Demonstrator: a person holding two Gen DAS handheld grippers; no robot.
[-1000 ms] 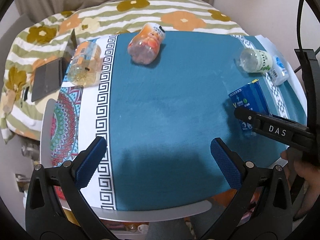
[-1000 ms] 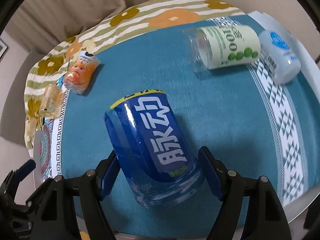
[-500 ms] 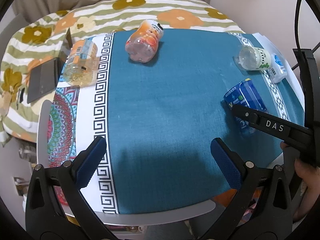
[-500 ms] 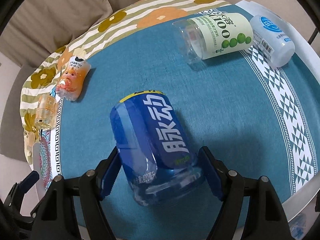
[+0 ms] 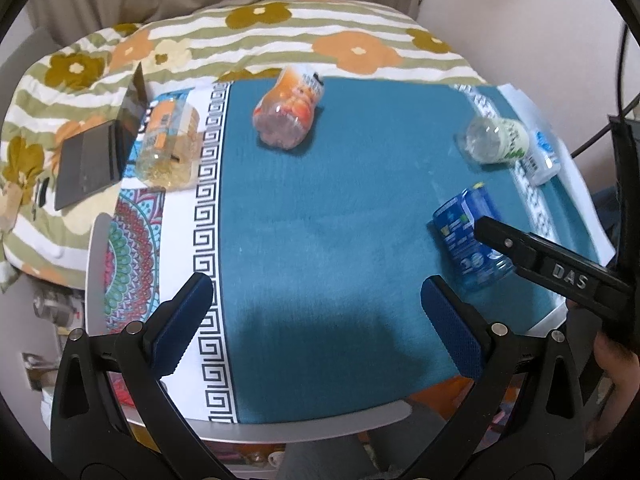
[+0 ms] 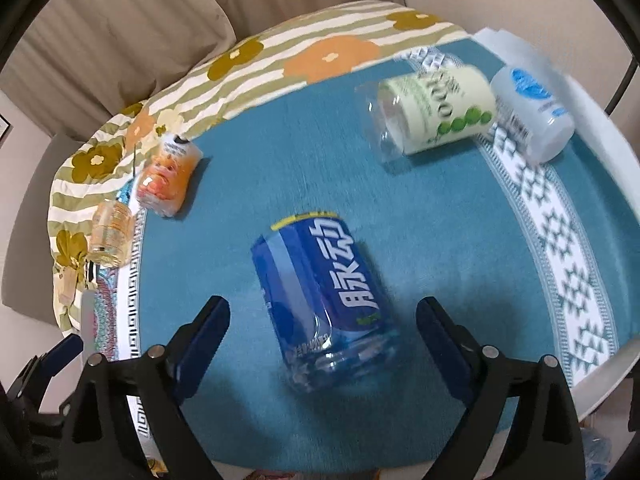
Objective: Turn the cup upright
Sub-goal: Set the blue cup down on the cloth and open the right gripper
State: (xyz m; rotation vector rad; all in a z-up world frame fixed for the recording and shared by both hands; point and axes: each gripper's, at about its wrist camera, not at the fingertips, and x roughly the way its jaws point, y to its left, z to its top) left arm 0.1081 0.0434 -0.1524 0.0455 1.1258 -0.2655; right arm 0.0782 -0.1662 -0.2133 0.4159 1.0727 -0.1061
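A blue cup (image 6: 324, 300) cut from a bottle, with white characters, lies on its side on the teal cloth (image 6: 432, 240). My right gripper (image 6: 322, 340) is open, its fingers on either side of the cup's base end without touching it. The cup also shows in the left wrist view (image 5: 468, 236), partly behind the right gripper's arm (image 5: 552, 272). My left gripper (image 5: 316, 320) is open and empty over the cloth's near edge.
Other cups lie on their sides: an orange one (image 5: 290, 110), a yellow one (image 5: 170, 144), a green-labelled one (image 6: 432, 110) and a white one (image 6: 532, 114). A laptop (image 5: 96, 152) sits on the floral bedding behind. The round table's edge (image 5: 304, 420) is near.
The right gripper has pulled back and its jaws have spread wider, so the blue cup now lies further out between the fingers. The left gripper has barely moved.
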